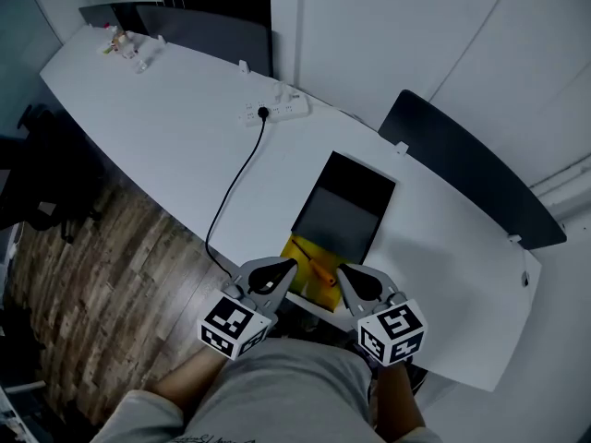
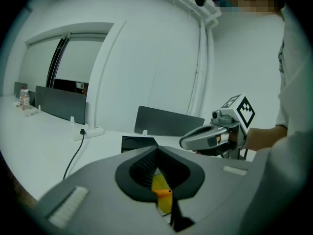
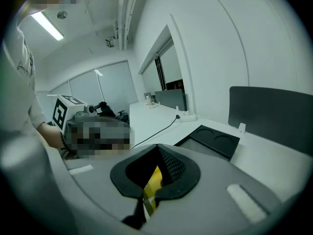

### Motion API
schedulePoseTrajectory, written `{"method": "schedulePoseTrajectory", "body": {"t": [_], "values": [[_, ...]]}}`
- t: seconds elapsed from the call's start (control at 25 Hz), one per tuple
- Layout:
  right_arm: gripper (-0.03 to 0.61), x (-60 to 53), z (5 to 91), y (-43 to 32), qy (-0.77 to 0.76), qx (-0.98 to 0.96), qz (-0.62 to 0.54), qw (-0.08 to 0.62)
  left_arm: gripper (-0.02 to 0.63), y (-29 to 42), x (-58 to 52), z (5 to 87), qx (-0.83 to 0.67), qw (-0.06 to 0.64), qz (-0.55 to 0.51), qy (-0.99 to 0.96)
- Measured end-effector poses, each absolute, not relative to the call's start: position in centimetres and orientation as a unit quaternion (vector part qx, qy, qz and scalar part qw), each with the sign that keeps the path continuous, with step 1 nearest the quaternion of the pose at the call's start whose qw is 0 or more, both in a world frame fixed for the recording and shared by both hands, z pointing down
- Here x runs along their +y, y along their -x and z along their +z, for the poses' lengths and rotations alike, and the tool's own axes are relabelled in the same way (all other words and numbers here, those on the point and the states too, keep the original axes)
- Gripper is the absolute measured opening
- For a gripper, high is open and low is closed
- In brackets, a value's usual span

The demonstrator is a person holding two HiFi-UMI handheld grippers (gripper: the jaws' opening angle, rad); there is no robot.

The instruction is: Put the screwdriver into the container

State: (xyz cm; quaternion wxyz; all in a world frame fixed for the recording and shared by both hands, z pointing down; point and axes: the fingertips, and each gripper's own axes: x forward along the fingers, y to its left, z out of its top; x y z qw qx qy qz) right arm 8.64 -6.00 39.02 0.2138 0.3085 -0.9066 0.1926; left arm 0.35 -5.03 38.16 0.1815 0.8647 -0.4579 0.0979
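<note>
Though near, screwdriver (image 1: 321, 270) ahead of fingers (image 1: 279, 274).

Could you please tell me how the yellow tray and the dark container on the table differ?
The yellow tray is bright and small; the dark container is grey-black and clearly larger. The yellow tray sits at the near edge of the white table, the dark container just beyond it. The orange screwdriver lies on the yellow tray, not in the dark container. Both are rectangular and lie flat.

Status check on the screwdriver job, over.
Left gripper and right gripper shut, empty. Screwdriver lies on yellow pad, outside the container. Nothing blocks the way.
</note>
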Motion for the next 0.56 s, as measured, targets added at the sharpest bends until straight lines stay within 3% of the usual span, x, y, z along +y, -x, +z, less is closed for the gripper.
{"method": "schedulePoseTrajectory", "body": {"t": [0.56], "values": [[0.014, -5.27, 39.14, -7.78, -0.293, -0.91, 0.185, 0.228, 0.002, 0.48, -4.55, 37.98, -0.466, 0.177, 0.101, -0.861]]}}
